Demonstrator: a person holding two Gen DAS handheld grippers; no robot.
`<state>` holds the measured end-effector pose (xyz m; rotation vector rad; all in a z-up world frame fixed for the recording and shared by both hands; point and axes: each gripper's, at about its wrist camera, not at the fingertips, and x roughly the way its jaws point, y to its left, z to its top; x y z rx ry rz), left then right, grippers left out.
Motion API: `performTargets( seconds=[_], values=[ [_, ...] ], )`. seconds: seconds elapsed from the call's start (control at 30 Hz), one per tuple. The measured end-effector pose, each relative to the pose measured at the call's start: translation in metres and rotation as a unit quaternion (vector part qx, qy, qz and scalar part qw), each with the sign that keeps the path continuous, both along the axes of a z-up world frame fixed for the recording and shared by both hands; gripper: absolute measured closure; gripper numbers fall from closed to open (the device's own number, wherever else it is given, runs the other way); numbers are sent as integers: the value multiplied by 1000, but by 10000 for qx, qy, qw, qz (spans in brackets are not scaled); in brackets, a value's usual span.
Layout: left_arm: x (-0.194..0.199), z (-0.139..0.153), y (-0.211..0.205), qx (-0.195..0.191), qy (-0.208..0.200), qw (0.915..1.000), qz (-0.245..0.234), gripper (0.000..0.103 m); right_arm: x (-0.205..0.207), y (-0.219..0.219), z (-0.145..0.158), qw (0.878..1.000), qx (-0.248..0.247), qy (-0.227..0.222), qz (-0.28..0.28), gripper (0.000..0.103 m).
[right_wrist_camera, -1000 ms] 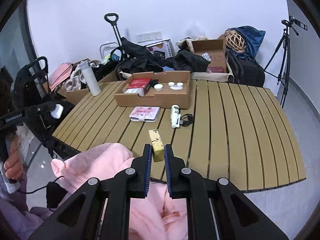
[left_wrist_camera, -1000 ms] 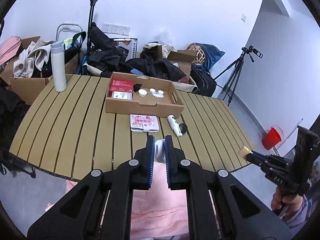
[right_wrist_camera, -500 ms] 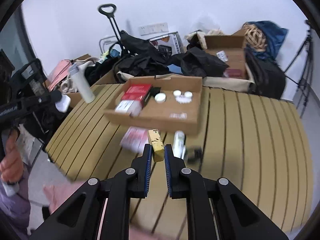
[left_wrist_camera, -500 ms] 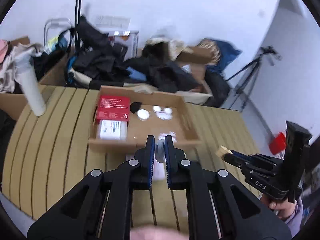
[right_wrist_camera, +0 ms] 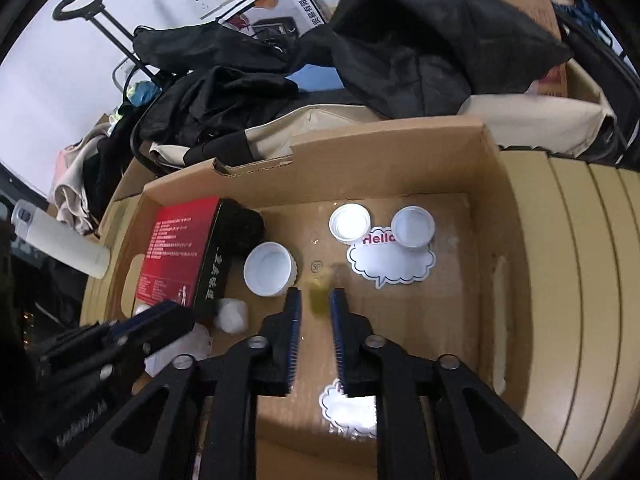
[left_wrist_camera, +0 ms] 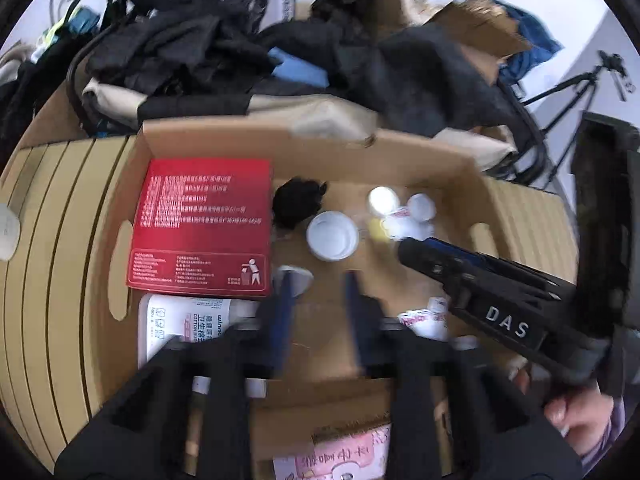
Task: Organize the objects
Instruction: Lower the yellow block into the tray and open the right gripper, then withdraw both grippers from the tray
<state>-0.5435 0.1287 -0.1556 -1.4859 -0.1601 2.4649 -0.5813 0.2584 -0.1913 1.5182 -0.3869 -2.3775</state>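
Both grippers hang over the open cardboard box (left_wrist_camera: pixel 400 156) (right_wrist_camera: pixel 492 200). My left gripper (left_wrist_camera: pixel 316 276) is open; a small white object (left_wrist_camera: pixel 298 276) lies blurred by its left fingertip, on the box floor (right_wrist_camera: pixel 232 314). My right gripper (right_wrist_camera: pixel 316 294) is open; the yellow block (right_wrist_camera: pixel 320 288) is blurred between its tips, just released. The right gripper also shows in the left wrist view (left_wrist_camera: pixel 404 246). In the box lie a red box (left_wrist_camera: pixel 200 224), a white cotton-bud pack (left_wrist_camera: pixel 180 324), white lids (right_wrist_camera: pixel 268 268) and Hello stickers (right_wrist_camera: pixel 392 264).
The box stands on a slatted wooden table (right_wrist_camera: pixel 580 280). Black clothing and bags (right_wrist_camera: pixel 400 40) pile up behind the box. A white bottle (right_wrist_camera: pixel 60 244) stands at the left. A pink packet (left_wrist_camera: pixel 340 456) lies in front of the box. A tripod (left_wrist_camera: pixel 580 88) stands far right.
Both grippers moved forward over the box and opened. The white object left the left jaws and the yellow block left the right jaws, both now in the box.
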Motion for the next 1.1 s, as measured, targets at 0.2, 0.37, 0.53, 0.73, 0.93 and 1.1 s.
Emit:
performTargets(
  seconds=[0.2, 0.37, 0.53, 0.73, 0.93, 1.1],
  values=[
    [43, 66, -21, -341, 609, 9975, 68, 54, 32, 14, 54, 9996, 11, 278, -56, 21],
    [139, 144, -46, -867, 1229, 9886, 96, 31, 109, 34, 132, 9965, 230, 800, 51, 21],
    [251, 198, -70, -736, 1837, 9802, 14, 4, 209, 46, 197, 9877, 639, 1360, 438, 21],
    [376, 202, -84, -1025, 2300, 9676, 182, 0, 347, 52, 223, 9714, 1268, 1875, 715, 21],
    [444, 163, -85, -675, 1919, 9790, 168, 0, 450, 53, 182, 9776, 1143, 1729, 368, 21],
    [444, 148, -78, -830, 1567, 9837, 283, 0, 482, 42, 143, 9877, 814, 1288, 344, 21]
  ],
)
